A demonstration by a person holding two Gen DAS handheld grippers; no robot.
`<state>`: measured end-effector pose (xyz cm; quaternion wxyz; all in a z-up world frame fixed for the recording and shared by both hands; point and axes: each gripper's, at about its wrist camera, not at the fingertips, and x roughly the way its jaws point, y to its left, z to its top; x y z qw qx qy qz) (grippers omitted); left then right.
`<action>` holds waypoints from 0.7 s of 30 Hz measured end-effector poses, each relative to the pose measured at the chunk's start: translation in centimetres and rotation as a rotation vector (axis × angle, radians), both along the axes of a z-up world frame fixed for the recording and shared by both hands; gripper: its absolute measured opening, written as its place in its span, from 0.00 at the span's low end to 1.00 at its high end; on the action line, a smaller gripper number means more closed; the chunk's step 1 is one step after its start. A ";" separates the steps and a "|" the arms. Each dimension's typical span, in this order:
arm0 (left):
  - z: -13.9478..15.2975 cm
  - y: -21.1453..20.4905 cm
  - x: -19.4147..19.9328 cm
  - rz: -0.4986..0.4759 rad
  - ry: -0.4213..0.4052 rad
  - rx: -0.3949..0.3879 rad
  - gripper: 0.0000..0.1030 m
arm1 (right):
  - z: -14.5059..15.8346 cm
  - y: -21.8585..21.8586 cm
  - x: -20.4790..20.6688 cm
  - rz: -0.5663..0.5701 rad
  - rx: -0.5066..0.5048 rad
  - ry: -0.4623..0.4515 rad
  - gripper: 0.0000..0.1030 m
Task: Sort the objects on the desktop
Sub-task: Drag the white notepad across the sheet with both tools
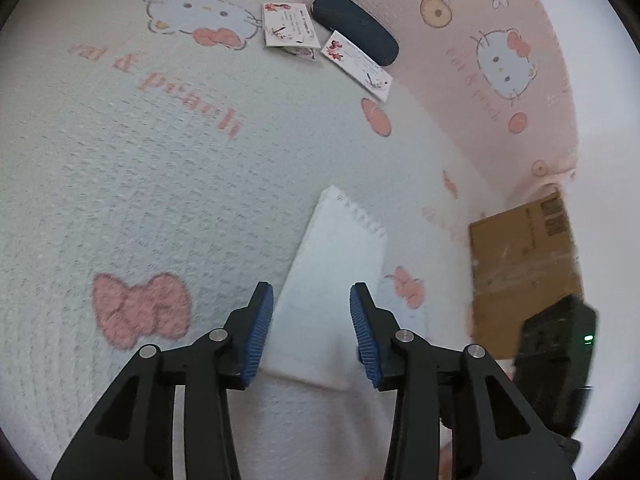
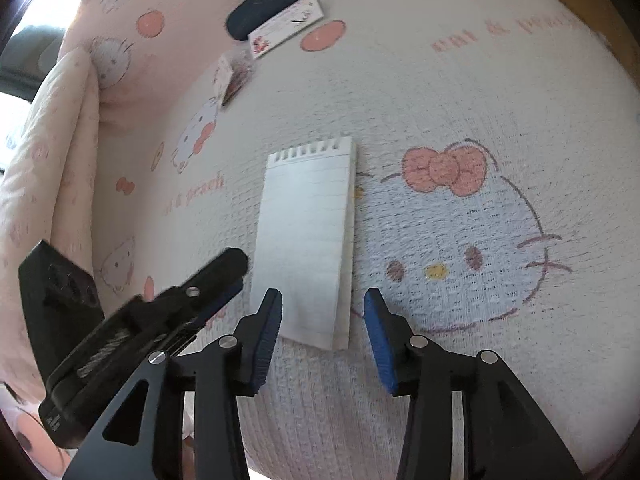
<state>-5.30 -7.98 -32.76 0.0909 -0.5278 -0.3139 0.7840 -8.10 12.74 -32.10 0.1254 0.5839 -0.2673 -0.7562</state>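
Both grippers, left [image 1: 311, 332] and right [image 2: 323, 338], hover with jaws apart, holding nothing, over a white notepad [image 2: 306, 240]. Lower squarely and pinch its near edge.

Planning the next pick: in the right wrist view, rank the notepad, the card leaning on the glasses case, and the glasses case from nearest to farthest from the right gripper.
1. Notepad: directly ahead of the right gripper, lying flat on the blanket.
2. Card: far ahead, upper left, leaning on the case.
3. Glasses case: just behind the card, farthest.
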 end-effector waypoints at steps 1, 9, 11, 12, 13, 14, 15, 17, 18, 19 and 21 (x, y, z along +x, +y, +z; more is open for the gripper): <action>-0.2 -0.1 -0.4 0.004 -0.007 0.015 0.43 | -0.2 0.2 -0.2 -0.012 -0.012 -0.006 0.39; -1.8 -1.0 -2.3 0.048 -0.035 0.091 0.43 | -1.3 0.6 -1.9 -0.079 -0.092 0.014 0.39; -1.8 -0.9 -2.4 0.037 -0.032 0.088 0.43 | -1.4 0.6 -2.1 -0.086 -0.101 0.027 0.40; -1.8 -0.7 -2.5 0.026 -0.029 0.076 0.43 | -1.5 0.7 -2.2 -0.091 -0.108 0.032 0.40; -1.7 -0.5 -2.6 0.016 -0.025 0.065 0.43 | -1.6 0.7 -2.3 -0.095 -0.116 0.038 0.40; -1.7 -0.3 -2.6 0.014 -0.021 0.056 0.43 | -1.6 0.8 -2.5 -0.099 -0.125 0.044 0.40; -1.7 -0.2 -2.5 0.017 -0.020 0.051 0.43 | -1.7 0.7 -2.6 -0.101 -0.135 0.050 0.40; -1.7 -0.1 -2.4 0.038 -0.028 0.057 0.43 | -1.9 0.8 -2.7 -0.101 -0.149 0.065 0.40; -1.8 -0.1 -2.3 0.051 -0.034 0.066 0.43 | -1.9 0.8 -2.8 -0.099 -0.153 0.075 0.40; -2.0 0.1 -2.4 0.051 -0.050 0.092 0.43 | -1.9 0.7 -2.7 -0.094 -0.151 0.092 0.40; -1.9 0.4 -2.3 0.054 -0.056 0.084 0.42 | -1.8 0.5 -2.5 -0.074 -0.128 0.119 0.39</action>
